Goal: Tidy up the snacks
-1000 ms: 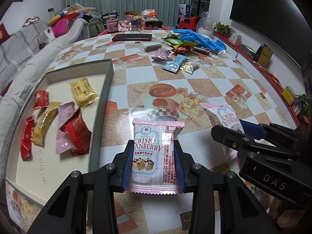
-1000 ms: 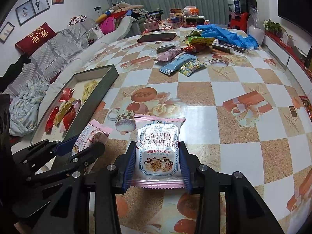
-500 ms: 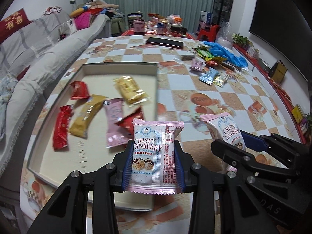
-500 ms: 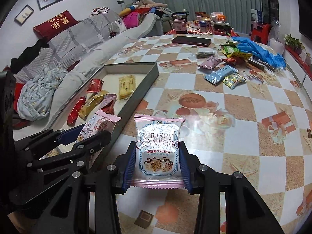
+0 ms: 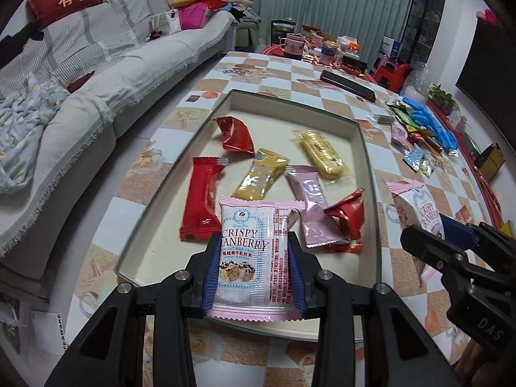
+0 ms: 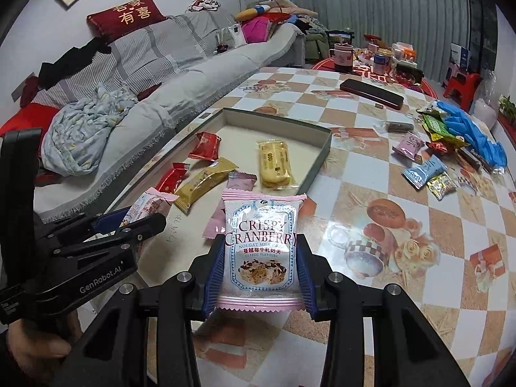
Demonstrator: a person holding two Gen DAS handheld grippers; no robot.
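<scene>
My left gripper (image 5: 253, 272) is shut on a pink and white Crispy Cranberry packet (image 5: 253, 251), held above the near end of the shallow grey tray (image 5: 366, 148). The tray holds several wrapped snacks: red (image 5: 201, 201), gold (image 5: 259, 174), yellow (image 5: 319, 154) and pink (image 5: 309, 200). My right gripper (image 6: 261, 272) is shut on a second Crispy Cranberry packet (image 6: 261, 245), held over the tray's right edge (image 6: 317, 164). Each gripper shows in the other's view, the right one (image 5: 451, 245) at right, the left one (image 6: 106, 229) at left.
A pile of loose snacks (image 6: 425, 167) and blue gloves (image 6: 474, 135) lie on the checkered table (image 6: 403, 235) at the right. A dark flat case (image 6: 371, 93) and cups (image 6: 343, 54) stand at the far end. A grey sofa (image 5: 96, 74) runs along the left.
Both grippers have moved left with their packets, from over the bare table to over the tray. Both grips are unchanged.
</scene>
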